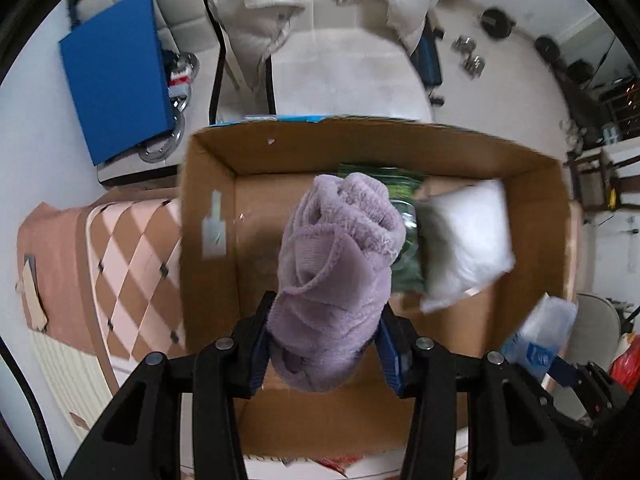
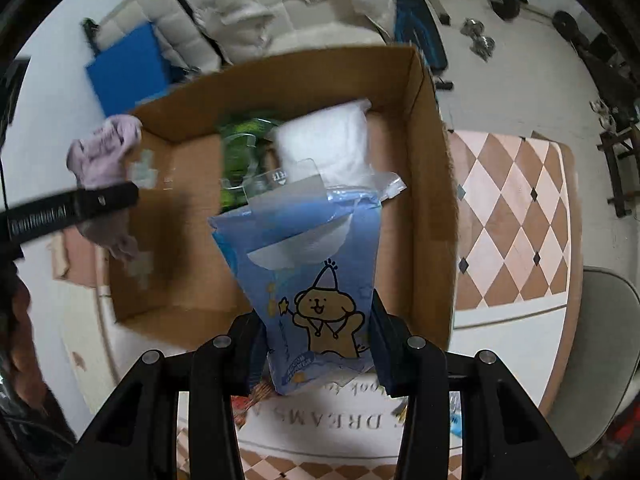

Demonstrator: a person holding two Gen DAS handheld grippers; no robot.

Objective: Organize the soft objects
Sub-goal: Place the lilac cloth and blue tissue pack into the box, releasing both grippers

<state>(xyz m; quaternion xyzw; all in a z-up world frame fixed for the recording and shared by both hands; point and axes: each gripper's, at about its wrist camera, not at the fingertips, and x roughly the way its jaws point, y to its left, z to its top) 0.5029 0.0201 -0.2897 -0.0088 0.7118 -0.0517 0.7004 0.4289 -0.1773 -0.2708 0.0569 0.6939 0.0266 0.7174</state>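
Observation:
My left gripper [image 1: 326,344] is shut on a rolled lilac towel [image 1: 336,264] and holds it above the open cardboard box [image 1: 208,216]. In the right wrist view the towel [image 2: 104,160] hangs at the box's left wall. My right gripper [image 2: 318,344] is shut on a blue plastic packet with a bear drawing [image 2: 308,280], held over the box [image 2: 424,184]. It also shows in the left wrist view [image 1: 540,336] at the box's right edge. Inside the box lie a white pillow-like pack [image 1: 464,240] and a green packet [image 1: 404,248].
The box stands on a table with a pink diamond-pattern mat [image 1: 132,248]. A blue board [image 1: 116,80] and a white sofa with a puffy jacket [image 1: 260,12] are behind. A grey chair [image 2: 600,352] stands at the right. Weights [image 2: 504,0] lie on the floor.

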